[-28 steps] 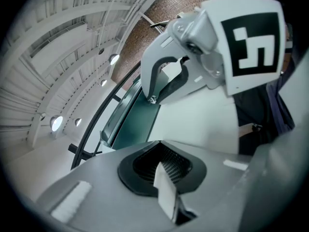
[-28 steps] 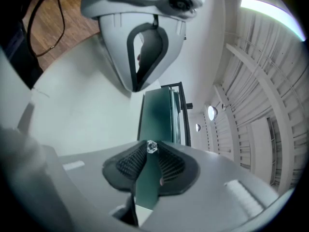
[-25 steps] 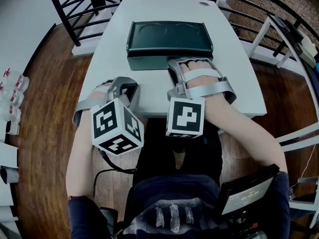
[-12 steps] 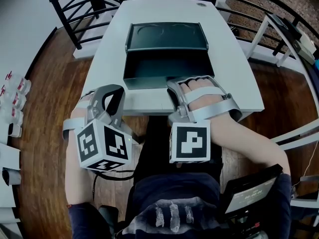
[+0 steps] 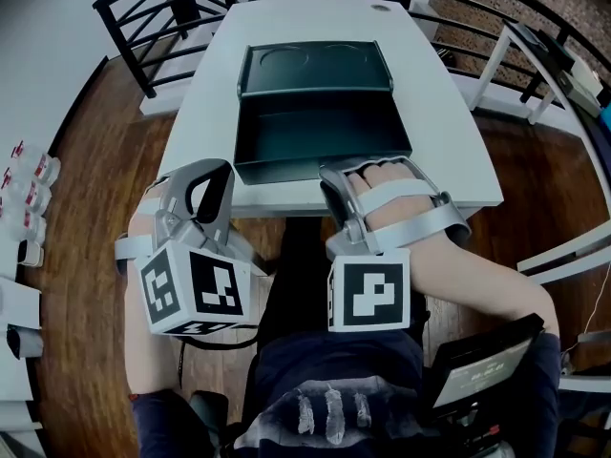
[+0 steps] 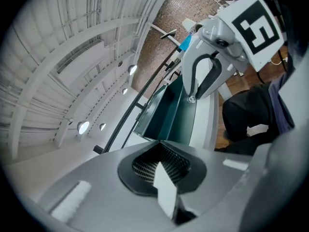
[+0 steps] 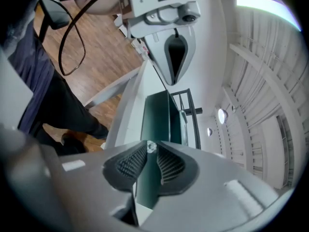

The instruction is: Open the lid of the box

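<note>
A dark green box [image 5: 315, 70] with two round recesses stands on the white table [image 5: 449, 141]. Its lid [image 5: 320, 136] lies folded toward me, hollow side up. My right gripper [image 5: 331, 173] is at the lid's near edge; in the right gripper view the thin green lid wall [image 7: 147, 182] runs between the ribbed pads [image 7: 170, 166], and the right gripper [image 7: 150, 151] is closing on it. My left gripper [image 5: 202, 172] hangs at the table's front left edge, apart from the box, its tips together on nothing. The left gripper view shows its pads [image 6: 161, 161], the box [image 6: 169, 115] and the right gripper [image 6: 207, 66].
A black railing [image 5: 143, 36] rings the table's far side. A white frame [image 5: 544, 65] stands to the right. Bottles [image 5: 24, 184] sit on the wooden floor at the left. A dark screen [image 5: 473, 370] rests by my lap.
The lid has swung down toward me with the right gripper on its edge. The left gripper has drawn back off the table toward me.
</note>
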The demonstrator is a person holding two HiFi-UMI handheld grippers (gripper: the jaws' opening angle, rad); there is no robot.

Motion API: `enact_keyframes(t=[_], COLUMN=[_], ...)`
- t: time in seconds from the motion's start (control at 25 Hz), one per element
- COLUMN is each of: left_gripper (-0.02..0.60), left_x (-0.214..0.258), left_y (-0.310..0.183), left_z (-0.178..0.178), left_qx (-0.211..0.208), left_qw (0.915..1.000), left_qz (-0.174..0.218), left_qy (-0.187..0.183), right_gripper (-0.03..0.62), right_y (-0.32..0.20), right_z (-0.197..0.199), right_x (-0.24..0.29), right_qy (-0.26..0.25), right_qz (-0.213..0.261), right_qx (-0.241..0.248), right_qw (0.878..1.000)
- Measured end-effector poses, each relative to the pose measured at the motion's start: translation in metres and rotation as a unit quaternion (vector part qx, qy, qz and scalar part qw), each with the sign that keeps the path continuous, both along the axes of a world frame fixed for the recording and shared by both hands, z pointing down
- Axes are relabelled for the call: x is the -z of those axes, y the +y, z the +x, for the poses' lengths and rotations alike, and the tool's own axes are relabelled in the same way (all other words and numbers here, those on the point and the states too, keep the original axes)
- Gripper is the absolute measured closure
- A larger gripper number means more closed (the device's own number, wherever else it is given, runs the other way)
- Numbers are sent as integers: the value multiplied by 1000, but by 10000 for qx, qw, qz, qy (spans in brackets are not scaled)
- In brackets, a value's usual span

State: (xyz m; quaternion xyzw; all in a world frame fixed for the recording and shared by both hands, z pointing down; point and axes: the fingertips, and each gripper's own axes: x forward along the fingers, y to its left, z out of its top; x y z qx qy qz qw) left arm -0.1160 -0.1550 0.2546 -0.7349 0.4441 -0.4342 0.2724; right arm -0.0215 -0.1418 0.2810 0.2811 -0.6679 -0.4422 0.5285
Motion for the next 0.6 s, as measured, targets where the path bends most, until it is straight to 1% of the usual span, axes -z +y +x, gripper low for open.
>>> enact_keyframes(t=[0.08, 0.16, 0.28, 0.4, 0.44, 0.6], left_gripper=[563, 563, 563, 563, 563, 563], left_x=[3, 7, 12, 18, 21, 28], left_y=[-1, -1, -1, -4, -6, -14], left_z=[-2, -3, -2, 0, 1, 8], left_qx=[44, 65, 42, -1, -10, -44], left_qw=[10000, 9999, 9999, 9998, 9998, 9997], left_qz=[41, 85, 143, 194, 213, 236], left_qy=[-11, 8, 29, -7, -18, -63], right_gripper=[528, 528, 528, 532, 586, 589], right_y=[9, 18, 19, 3, -5, -42], right_z=[-6, -14, -10, 9, 18, 67], right_x=[4, 9, 19, 37, 45, 70], right_qy=[-13, -46, -4, -6, -3, 136], right_qz=[134, 156, 289, 533, 656, 1077], right_qx=[171, 327, 358, 124, 3, -597], right_qw=[9998, 9993, 9989, 9985, 9978, 9923])
